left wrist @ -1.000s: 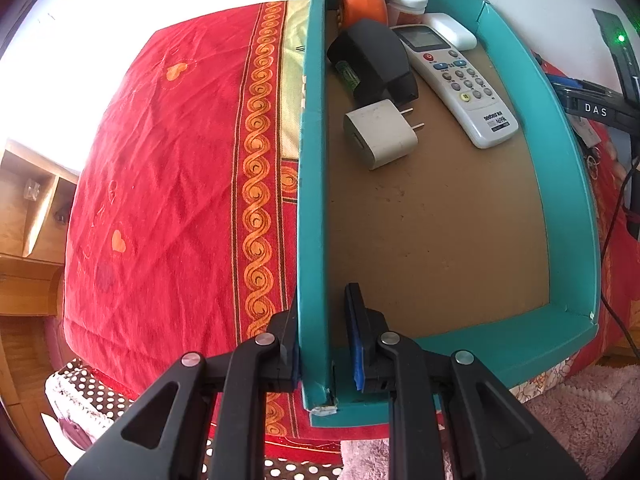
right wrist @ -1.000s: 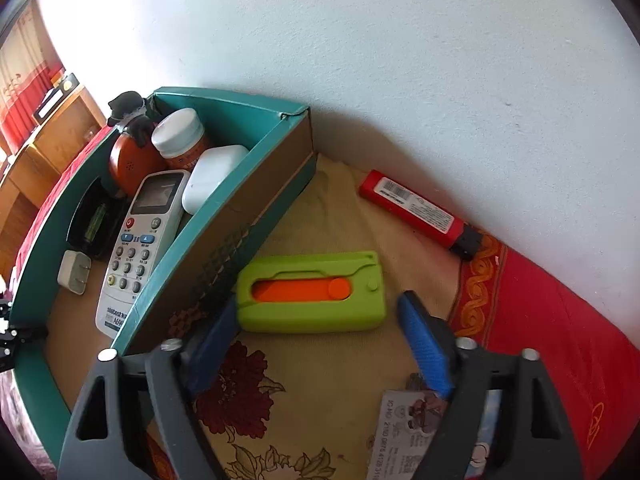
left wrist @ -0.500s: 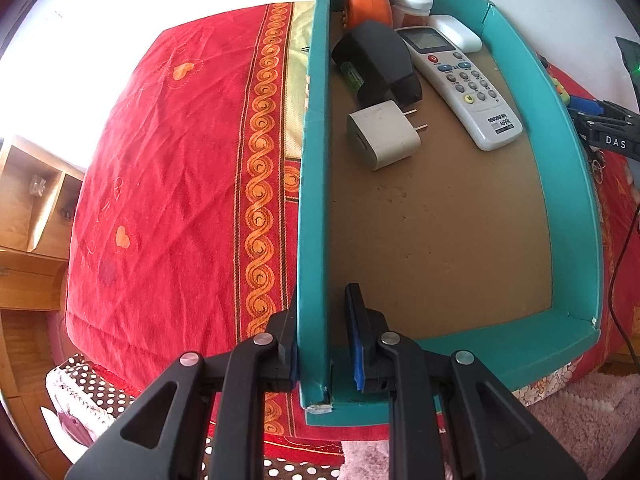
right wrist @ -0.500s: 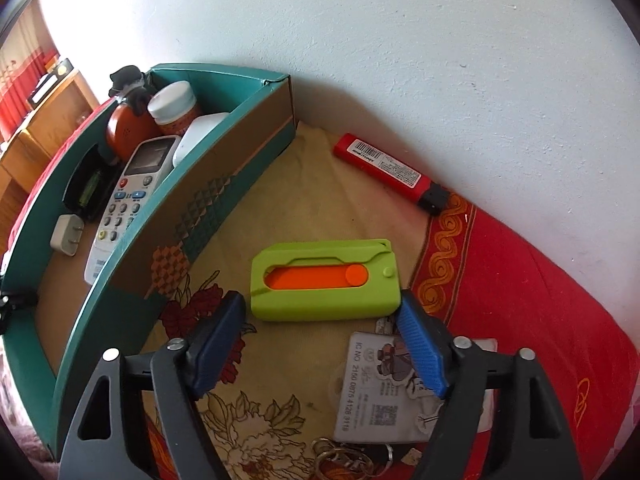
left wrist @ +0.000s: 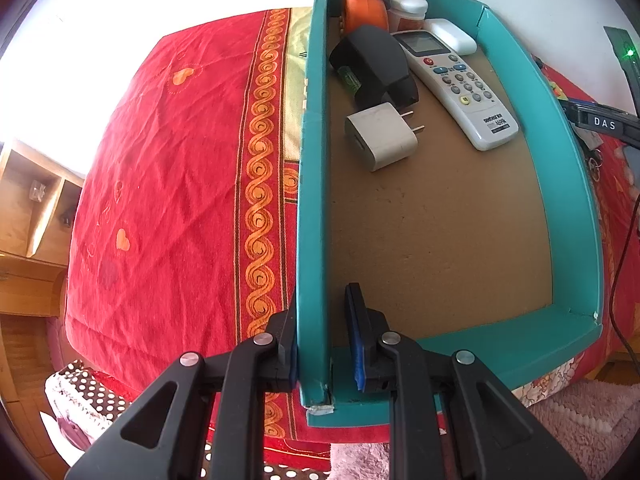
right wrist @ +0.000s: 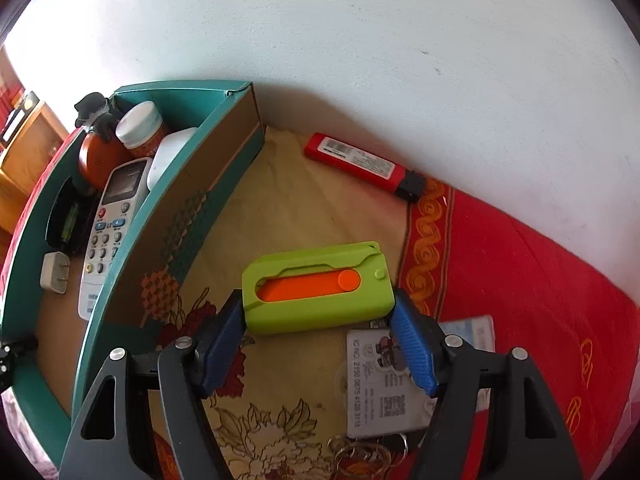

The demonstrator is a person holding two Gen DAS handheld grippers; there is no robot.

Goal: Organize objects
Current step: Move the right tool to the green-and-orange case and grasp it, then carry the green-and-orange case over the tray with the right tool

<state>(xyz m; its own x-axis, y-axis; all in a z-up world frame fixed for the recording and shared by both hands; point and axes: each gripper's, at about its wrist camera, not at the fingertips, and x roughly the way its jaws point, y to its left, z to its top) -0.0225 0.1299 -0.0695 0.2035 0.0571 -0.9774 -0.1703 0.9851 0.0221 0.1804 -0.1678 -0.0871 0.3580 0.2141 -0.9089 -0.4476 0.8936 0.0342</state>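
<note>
on the bed [left wrist: 168, 184], spread with a red and gold patterned cloth [right wrist: 520, 280], a teal tray [left wrist: 568, 184] with a brown floor sits against the white wall [right wrist: 360, 40]. the left gripper [left wrist: 322, 344] straddles the tray's near-left side wall, one finger outside it and one inside, both close against the wall at the near corner, gripping it.

at the tray's far end lie a white remote control [left wrist: 456, 84], a white plug adapter [left wrist: 380, 136] with its prongs pointing toward the remote, and a black charger [left wrist: 374, 66] just behind the adapter. behind these, in the far corner, stand a penguin-topped orange toy [left wrist: 364, 8], a white-capped jar [left wrist: 408, 8] and a white case [left wrist: 452, 36].

outside the tray, on the yellow floral part of the cloth, lies a lime green case [right wrist: 316, 288] with an orange slider. the right gripper [right wrist: 316, 344] has its blue-padded fingers set wide, one at each end of the green case; whether the pads touch it cannot be told. a card on a keyring [right wrist: 380, 384] lies just under the right finger. farther off, beside the wall, rests a red lighter [right wrist: 360, 162].
</note>
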